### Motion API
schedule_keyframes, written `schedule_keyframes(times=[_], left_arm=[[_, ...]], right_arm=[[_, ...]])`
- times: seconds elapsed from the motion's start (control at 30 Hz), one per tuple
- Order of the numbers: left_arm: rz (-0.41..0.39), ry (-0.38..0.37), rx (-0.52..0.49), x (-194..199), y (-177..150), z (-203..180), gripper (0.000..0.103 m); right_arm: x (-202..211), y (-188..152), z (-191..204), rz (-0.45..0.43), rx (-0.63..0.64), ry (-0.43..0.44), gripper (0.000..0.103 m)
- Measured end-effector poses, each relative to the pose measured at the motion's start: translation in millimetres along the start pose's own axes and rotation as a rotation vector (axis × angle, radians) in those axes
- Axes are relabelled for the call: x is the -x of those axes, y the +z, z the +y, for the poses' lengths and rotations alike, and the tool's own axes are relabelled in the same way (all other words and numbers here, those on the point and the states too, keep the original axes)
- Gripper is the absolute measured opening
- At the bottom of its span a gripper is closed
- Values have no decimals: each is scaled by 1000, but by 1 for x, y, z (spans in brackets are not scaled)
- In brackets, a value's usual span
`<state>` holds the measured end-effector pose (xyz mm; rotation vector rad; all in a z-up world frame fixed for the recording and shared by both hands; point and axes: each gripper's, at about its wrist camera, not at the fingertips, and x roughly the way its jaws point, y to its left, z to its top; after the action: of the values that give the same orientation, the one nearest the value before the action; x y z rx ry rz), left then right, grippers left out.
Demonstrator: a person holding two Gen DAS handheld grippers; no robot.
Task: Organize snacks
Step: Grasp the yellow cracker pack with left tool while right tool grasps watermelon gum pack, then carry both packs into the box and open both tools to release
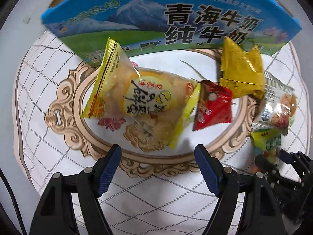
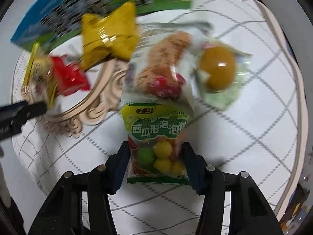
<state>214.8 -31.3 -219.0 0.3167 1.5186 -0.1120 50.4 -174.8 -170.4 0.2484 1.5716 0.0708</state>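
Note:
Several snack packets lie on a white checked tablecloth (image 1: 43,101). My left gripper (image 1: 157,150) hangs open just above the cloth, its blue pads apart and nothing between them. Ahead of it lies a clear yellow-edged snack bag (image 1: 140,101), then a red packet (image 1: 213,105) and a mustard-yellow packet (image 1: 242,72). My right gripper (image 2: 156,146) is shut on a green bag of coloured gum balls (image 2: 156,133), one pad on each side of the bag. Beyond it lie a clear pastry packet (image 2: 166,64) and an orange jelly cup (image 2: 218,68).
A blue and green milk carton box (image 1: 156,19) lies at the far side behind the packets. The cloth has a beige ornate oval print (image 1: 64,117). The table's rounded edge (image 2: 289,62) curves along the right. The left gripper's finger (image 2: 19,115) shows at the left of the right wrist view.

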Motion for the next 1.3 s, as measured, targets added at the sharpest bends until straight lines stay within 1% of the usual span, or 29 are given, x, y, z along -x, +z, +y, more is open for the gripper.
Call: schedule_keyframes(times=[0.2,0.27,0.33,0.4,0.43,0.47,0.5,0.53,0.6,0.7,0.83,0.97,1.07,1.1,1.2,1.3], left_arm=[[23,80,-97,-13,25,-10,76],[40,75,-106,-20,35,-12,76],[54,42,-97,-26,43,-12,76],[62,7,-58,-29,49,-8,75],[58,-10,-40,-30,51,-7,69],[56,-33,-25,-29,51,-6,65],[54,-53,-12,-28,49,-5,57],[46,-53,-3,-26,50,-1,54],[29,-44,2,-22,43,-3,50],[20,-46,29,-16,27,0,50],[37,-88,100,-17,-13,10,49],[83,-136,154,-23,-57,20,49],[139,-175,140,-32,-80,18,51],[147,-176,130,-36,-83,17,51],[160,-179,133,-48,-80,18,58],[138,-187,182,-53,-66,30,59]], right_arm=[[-5,-4,11,9,-8,22,57],[-5,-6,9,11,-14,30,57],[-6,-5,8,13,-16,36,57],[-5,-5,7,13,-18,40,57],[-5,-7,6,13,-20,43,57],[-2,-2,-3,13,-22,46,57],[-2,-3,-4,12,-22,48,56],[-2,-3,-5,12,-22,49,56],[-1,0,-7,13,-22,52,55],[1,-4,-5,19,-12,55,54],[3,-13,1,36,15,63,54],[0,-23,9,69,57,68,54],[-2,-27,14,81,72,62,54],[-4,-26,13,84,64,66,56],[-11,-22,14,97,36,64,59],[-17,-19,19,99,35,49,61]])
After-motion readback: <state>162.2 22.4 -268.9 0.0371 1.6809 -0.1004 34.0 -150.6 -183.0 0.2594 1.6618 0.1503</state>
